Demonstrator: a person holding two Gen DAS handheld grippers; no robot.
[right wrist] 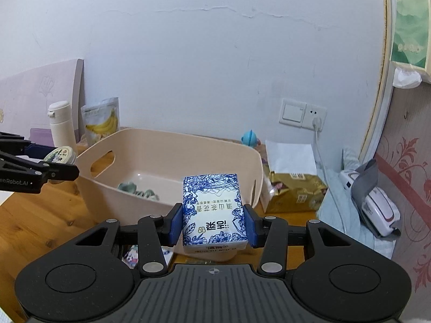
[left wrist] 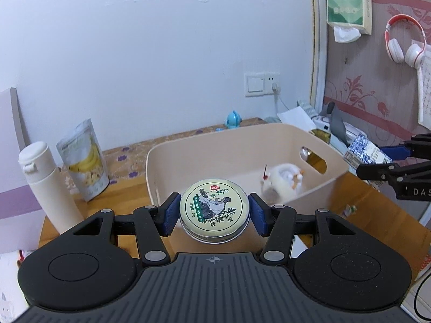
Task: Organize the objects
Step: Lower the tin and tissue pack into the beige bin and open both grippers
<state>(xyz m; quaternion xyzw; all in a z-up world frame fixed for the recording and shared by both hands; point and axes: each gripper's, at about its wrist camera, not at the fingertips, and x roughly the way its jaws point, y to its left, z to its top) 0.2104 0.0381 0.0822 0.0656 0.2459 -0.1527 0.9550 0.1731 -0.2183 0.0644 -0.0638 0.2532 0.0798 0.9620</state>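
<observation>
Beige bin [left wrist: 188,145] sits at 12 o'clock on the wooden table [left wrist: 363,204], near-empty. Right gripper [right wrist: 212,222] pinches a blue-white tissue pack [right wrist: 211,207]; left gripper [left wrist: 214,214] pinches a round balm tin [left wrist: 214,210]. Both are in carry phase, short of the rim. Next: clear the rim, release inside, one at a time.

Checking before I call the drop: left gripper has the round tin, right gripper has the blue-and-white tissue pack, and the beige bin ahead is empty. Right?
Not quite: the beige bin is not empty. The left wrist view shows a small white fluffy toy lying inside it. The rest stands: the left gripper holds the round tin, and the right gripper holds the blue-and-white tissue pack.
</observation>
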